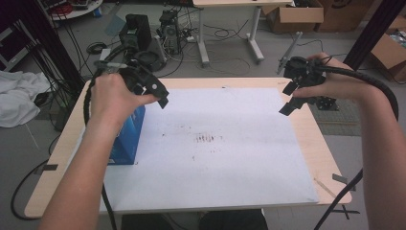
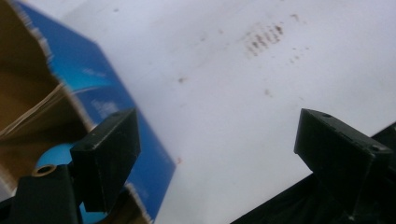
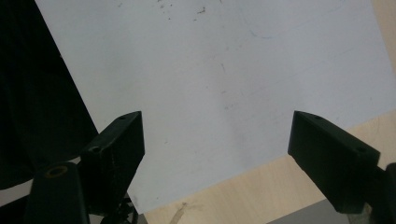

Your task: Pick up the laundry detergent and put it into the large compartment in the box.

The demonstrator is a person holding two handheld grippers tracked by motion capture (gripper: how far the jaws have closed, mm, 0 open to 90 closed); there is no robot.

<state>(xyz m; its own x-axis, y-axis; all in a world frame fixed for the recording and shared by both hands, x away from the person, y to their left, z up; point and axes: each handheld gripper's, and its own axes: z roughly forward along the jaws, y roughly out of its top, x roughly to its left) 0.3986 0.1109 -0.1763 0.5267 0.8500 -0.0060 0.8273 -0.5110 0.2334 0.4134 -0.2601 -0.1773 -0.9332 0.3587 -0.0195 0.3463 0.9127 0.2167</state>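
Note:
A blue cardboard box (image 1: 128, 136) stands on the left side of the white sheet (image 1: 225, 163), partly hidden by my left forearm. In the left gripper view the box (image 2: 105, 95) sits at the left, its top open and its brown inside showing. My left gripper (image 1: 162, 97) hovers above the box's right side, open with nothing between its jaws (image 2: 215, 128). My right gripper (image 1: 288, 99) is held in the air over the sheet's far right corner, also open and empty (image 3: 217, 130).
The sheet covers most of a wooden table (image 1: 328, 151) and has dark smudges (image 1: 207, 138) at its middle. Beyond the far edge stand computer towers (image 1: 136, 33), cables and a desk frame (image 1: 203, 45). Cardboard boxes (image 1: 294, 17) lie at the back right.

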